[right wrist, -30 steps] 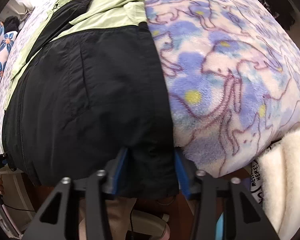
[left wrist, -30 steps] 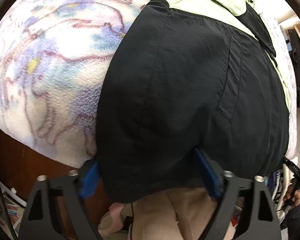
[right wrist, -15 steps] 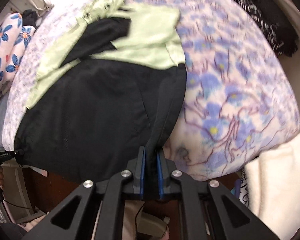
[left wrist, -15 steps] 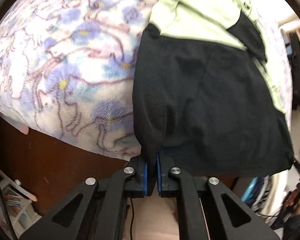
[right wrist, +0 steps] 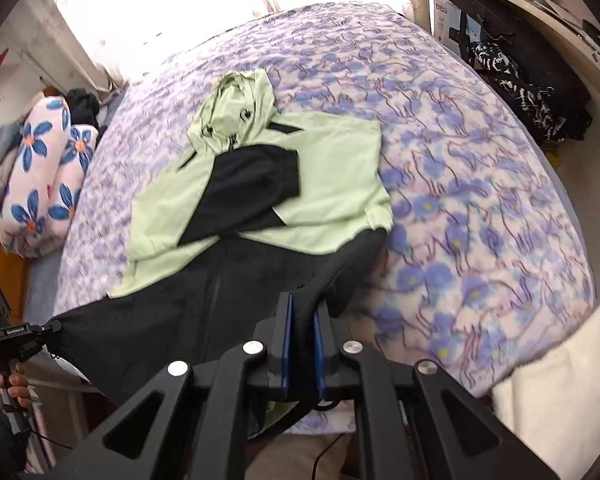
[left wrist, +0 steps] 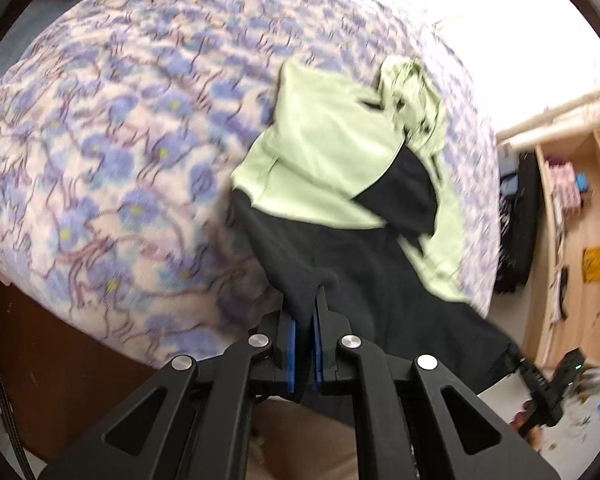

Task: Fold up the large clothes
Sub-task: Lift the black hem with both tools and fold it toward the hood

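Both grippers clamp the black hem of the jacket lying mid-frame on the floral blanket: left gripper, right gripper. Only right view shows hood, flowered pillows upper left; left view shows shelves at right.
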`<state>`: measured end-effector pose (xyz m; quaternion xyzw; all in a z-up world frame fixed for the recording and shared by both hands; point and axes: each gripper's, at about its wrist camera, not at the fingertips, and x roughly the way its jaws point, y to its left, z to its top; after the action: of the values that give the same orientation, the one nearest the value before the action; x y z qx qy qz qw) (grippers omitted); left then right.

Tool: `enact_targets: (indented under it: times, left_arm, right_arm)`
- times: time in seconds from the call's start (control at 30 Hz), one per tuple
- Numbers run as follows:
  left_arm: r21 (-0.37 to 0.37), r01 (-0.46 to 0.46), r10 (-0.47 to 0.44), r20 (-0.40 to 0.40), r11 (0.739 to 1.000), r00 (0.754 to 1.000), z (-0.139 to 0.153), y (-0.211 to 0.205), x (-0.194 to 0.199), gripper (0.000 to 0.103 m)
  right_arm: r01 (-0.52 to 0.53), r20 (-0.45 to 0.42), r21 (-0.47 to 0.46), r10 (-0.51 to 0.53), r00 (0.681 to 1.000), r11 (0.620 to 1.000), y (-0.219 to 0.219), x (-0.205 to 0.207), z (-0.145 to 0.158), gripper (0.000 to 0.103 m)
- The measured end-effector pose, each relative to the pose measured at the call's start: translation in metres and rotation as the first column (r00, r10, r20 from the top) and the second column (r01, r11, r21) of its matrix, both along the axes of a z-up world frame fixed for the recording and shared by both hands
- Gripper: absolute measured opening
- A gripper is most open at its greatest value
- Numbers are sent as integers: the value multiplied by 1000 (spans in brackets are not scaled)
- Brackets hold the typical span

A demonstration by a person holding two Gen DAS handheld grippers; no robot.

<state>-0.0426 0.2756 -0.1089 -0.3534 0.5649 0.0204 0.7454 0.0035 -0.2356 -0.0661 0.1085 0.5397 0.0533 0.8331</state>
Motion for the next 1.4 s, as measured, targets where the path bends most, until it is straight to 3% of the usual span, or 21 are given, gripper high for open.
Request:
enact_targets:
  times: [0.2, 0.47, 0.5, 0.57, 0.6, 0.63, 0.67, 0.77, 0.9, 1.07, 1.23, 1.4]
  left_arm:
    - [8, -52, 52, 17, 999, 999, 16, 5, 57, 4]
    - [97, -160, 166, -51, 982, 985, -4, 21, 156, 5]
    - [121, -178, 186, -60, 976, 981, -6, 24, 171, 9]
    - [140, -213, 224, -71, 967, 972, -11, 32, 192, 28]
    - [134, -226, 237, -68, 965, 969, -12, 36, 200, 48]
    - [129, -254, 263, -64, 959, 963, -13, 41, 212, 63]
    - [133, -274, 283, -51, 952, 958, -11, 45, 219, 65]
    - [165, -287, 296, -36, 944, 954, -13, 51, 238, 66]
    - [218, -210, 233, -84, 953, 969, -30, 47, 258, 66]
    - [293, -14, 63, -158, 956, 985, -73, 33, 277, 66]
    - [281, 128, -71, -207, 951, 976, -133, 30, 295, 66]
    - [237, 178, -133, -196, 955, 972, -175, 38, 299, 66]
  right_arm:
    - [17, -1, 51, -17, 1000, 999, -22, 74, 3, 9]
    - [26, -61, 101, -19, 998, 995, -49, 188, -19, 9]
    - [18, -67, 84, -12, 998, 996, -50, 204, -23, 9]
    - [22, -109, 55, -16, 994, 998, -51, 229, -34, 12]
    - [27, -137, 55, -20, 990, 998, -52, 244, -43, 14]
    - [35, -137, 46, -29, 990, 998, -53, 253, -47, 23]
    - [40, -129, 39, -34, 991, 998, -54, 259, -49, 35]
    - [34, -124, 44, -29, 992, 998, -54, 274, -61, 37]
    - [9, -171, 41, -2, 985, 999, -47, 284, -84, 37]
    - [-11, -207, 23, 15, 978, 1000, -40, 288, -111, 37]
    - [12, -213, 7, -10, 977, 1000, -44, 300, -139, 37]
    - [4, -209, -20, -9, 978, 1000, -48, 322, -176, 37]
